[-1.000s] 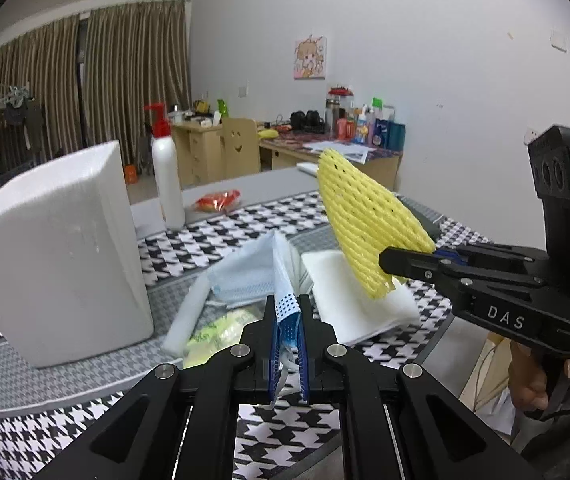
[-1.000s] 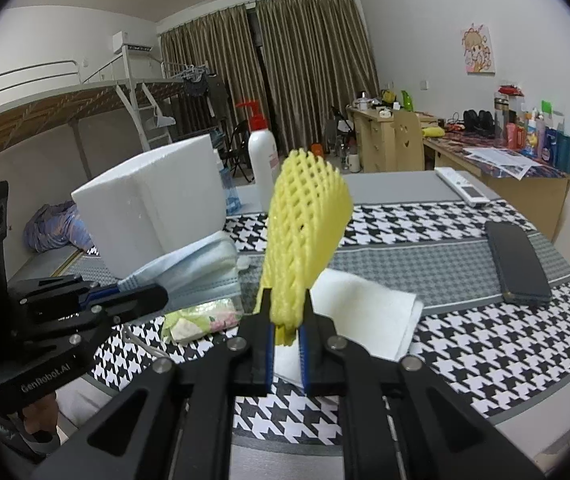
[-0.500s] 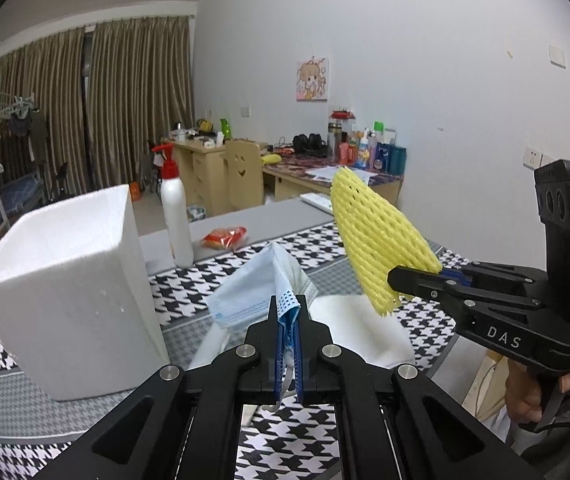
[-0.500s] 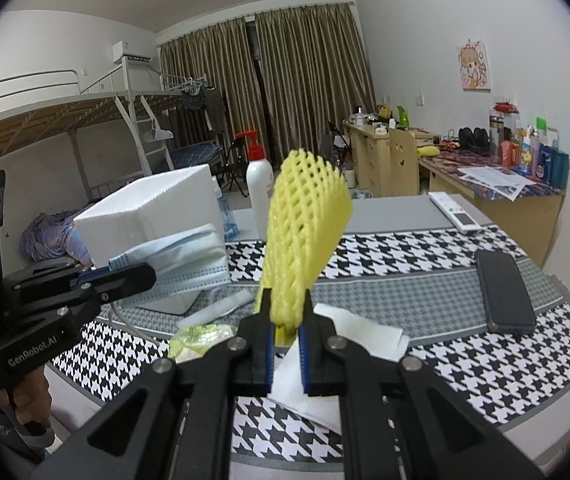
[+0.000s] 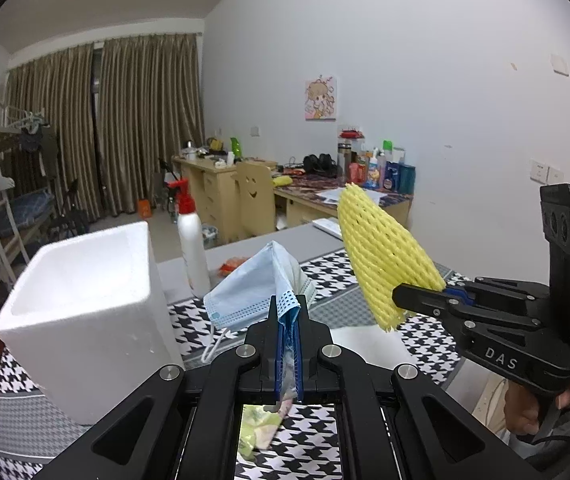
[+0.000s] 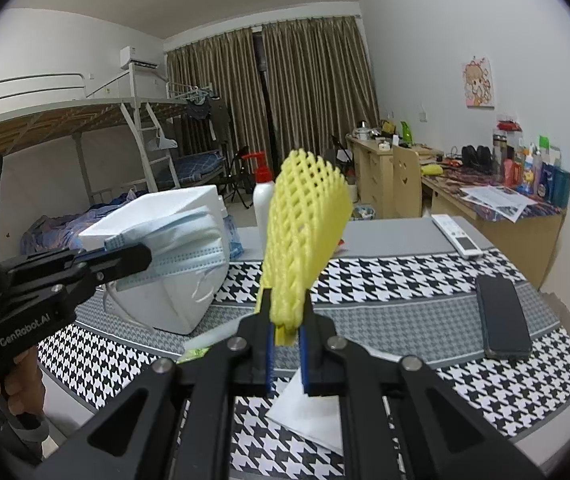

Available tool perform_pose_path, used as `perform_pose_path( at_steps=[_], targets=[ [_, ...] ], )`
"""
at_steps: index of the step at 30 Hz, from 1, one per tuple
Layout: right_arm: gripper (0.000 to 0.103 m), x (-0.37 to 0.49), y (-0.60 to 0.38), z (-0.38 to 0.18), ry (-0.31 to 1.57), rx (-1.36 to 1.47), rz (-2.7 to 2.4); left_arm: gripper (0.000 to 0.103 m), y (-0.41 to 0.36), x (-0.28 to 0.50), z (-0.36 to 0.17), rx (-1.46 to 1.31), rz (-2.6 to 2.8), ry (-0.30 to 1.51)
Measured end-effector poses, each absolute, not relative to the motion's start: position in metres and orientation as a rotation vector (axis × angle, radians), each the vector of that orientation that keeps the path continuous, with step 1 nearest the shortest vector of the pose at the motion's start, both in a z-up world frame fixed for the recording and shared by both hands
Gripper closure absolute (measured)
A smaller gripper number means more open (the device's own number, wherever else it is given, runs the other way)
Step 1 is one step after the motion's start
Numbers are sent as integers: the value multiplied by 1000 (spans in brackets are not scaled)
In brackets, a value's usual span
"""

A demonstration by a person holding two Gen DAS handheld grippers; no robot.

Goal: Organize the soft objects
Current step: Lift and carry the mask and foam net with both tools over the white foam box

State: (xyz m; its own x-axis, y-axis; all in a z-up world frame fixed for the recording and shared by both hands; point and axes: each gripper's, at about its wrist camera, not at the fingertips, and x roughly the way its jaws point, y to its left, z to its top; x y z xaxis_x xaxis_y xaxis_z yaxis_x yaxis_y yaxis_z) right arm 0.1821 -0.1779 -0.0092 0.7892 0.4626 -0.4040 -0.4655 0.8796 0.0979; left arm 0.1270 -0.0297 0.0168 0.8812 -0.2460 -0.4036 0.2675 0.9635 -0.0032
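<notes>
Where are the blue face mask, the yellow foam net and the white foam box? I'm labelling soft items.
blue face mask (image 5: 245, 288), left wrist view, pleated front.
yellow foam net (image 6: 305, 216), right wrist view, mesh middle.
white foam box (image 5: 85, 320), left wrist view, front wall.

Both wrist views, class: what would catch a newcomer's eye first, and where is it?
The yellow foam net stands up from the right hand-held gripper, clamped at its lower end. Beside it, the left hand-held gripper pinches a blue face mask above the houndstooth table. Behind the mask sits a white foam box.
</notes>
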Motion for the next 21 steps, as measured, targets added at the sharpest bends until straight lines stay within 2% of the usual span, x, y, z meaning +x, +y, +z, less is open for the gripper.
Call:
perform_pose_path(
  at_steps=[21],
  targets=[
    [90, 192, -164, 7, 379, -25, 530, 99, -14, 136, 38, 60, -199, 349]
  ],
)
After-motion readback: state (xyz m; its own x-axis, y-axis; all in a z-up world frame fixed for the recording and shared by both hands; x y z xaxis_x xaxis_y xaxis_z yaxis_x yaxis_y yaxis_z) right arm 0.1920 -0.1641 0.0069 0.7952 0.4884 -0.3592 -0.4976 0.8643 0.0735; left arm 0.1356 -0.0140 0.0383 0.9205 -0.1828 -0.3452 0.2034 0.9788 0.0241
